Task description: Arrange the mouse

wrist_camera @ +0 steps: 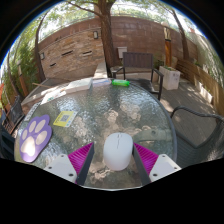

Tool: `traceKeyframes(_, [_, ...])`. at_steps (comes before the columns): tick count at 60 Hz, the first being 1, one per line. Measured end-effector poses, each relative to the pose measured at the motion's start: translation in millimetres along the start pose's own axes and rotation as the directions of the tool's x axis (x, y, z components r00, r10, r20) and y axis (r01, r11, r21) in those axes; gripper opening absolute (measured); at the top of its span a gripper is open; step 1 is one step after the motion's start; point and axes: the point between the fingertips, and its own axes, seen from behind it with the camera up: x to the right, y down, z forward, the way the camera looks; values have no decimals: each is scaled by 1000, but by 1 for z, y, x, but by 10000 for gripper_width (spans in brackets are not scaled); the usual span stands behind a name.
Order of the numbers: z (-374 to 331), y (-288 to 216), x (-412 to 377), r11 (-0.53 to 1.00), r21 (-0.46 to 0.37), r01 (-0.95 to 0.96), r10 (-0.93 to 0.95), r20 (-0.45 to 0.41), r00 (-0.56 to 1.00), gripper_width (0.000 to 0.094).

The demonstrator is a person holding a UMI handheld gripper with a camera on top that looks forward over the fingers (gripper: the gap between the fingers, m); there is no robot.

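Note:
A white computer mouse (118,151) lies on the round glass table (110,105), between my two fingers. My gripper (116,160) is open: the magenta pads (83,157) stand on either side of the mouse, with a narrow gap on the left and the right pad close to its side. A purple paw-shaped mouse pad (35,136) lies on the table to the left of the fingers.
A yellow card (64,118) lies beyond the paw pad. A small white object (112,117) sits ahead of the mouse, and a green item (120,83) at the table's far edge. Dark chairs stand beyond the table (138,63) and at its right (196,125).

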Motion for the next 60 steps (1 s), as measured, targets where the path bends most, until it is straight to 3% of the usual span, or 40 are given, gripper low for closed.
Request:
traceKeyframes(4, [13, -1, -10, 1000, 0, 30, -30, -32, 999, 692])
traceKeyframes(9, [15, -1, -2, 996, -9, 91, -92, -87, 992, 509])
traceKeyframes(24, [12, -3, -5, 996, -21, 90, -93, -132, 987, 368])
traceKeyframes(30, [-7, -32, 3, 997, 22, 75, -69, -208, 976, 362])
traceKeyframes(36, [-47, -103, -8, 987, 156, 24, 16, -250, 968, 362])
traceKeyframes(44, [-104, -200, -102, 930, 367, 9, 55, -164, 985, 361])
traceKeyframes(48, [-112, -221, -167, 916, 400, 43, -1, -106, 994, 360])
traceKeyframes(52, [-95, -198, -240, 924, 376, 63, -56, -32, 998, 359])
traceKeyframes(60, [-24, -104, -328, 978, 180, 106, -119, 66, 991, 360])
